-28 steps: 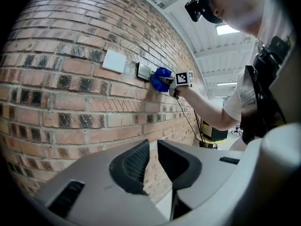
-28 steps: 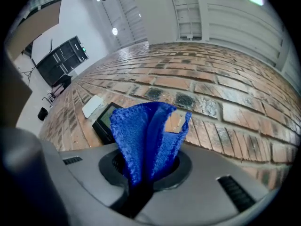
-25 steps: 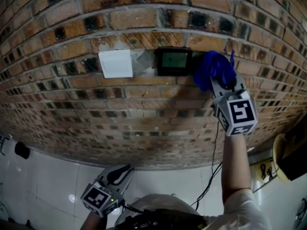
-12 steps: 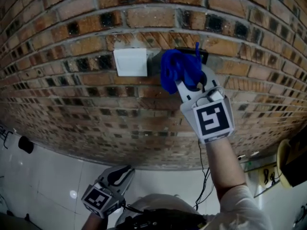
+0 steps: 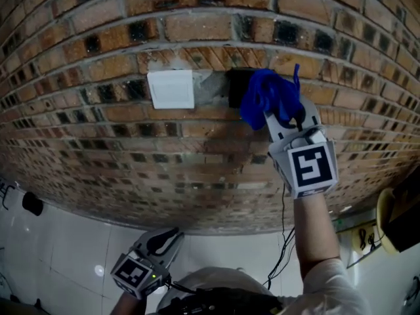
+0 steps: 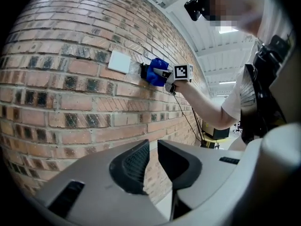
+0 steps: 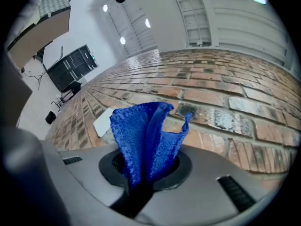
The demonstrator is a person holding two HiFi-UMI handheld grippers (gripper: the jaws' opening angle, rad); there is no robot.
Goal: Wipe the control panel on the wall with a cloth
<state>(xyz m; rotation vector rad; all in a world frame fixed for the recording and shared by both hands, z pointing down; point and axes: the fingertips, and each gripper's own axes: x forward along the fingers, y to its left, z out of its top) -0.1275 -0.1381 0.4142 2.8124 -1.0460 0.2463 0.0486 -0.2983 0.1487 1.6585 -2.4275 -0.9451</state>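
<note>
The blue cloth (image 5: 266,97) is pressed against the brick wall and covers most of the black control panel, whose left edge (image 5: 235,87) still shows. My right gripper (image 5: 289,118) is shut on the cloth, its marker cube just below. In the right gripper view the cloth (image 7: 146,131) stands bunched up out of the jaws (image 7: 141,173). The left gripper view shows the cloth (image 6: 155,73) on the wall from the side. My left gripper (image 5: 164,238) hangs low near the floor, shut and holding nothing (image 6: 153,161).
A white blank plate (image 5: 170,88) sits on the brick wall (image 5: 131,149) just left of the panel. A black cable (image 5: 283,241) hangs below my right arm. White floor tiles (image 5: 65,241) lie beneath, with a yellowish object (image 5: 387,218) at the far right.
The right gripper carried the cloth left from beside the panel across its screen, then part of the way back right. The left gripper stayed low and still.
</note>
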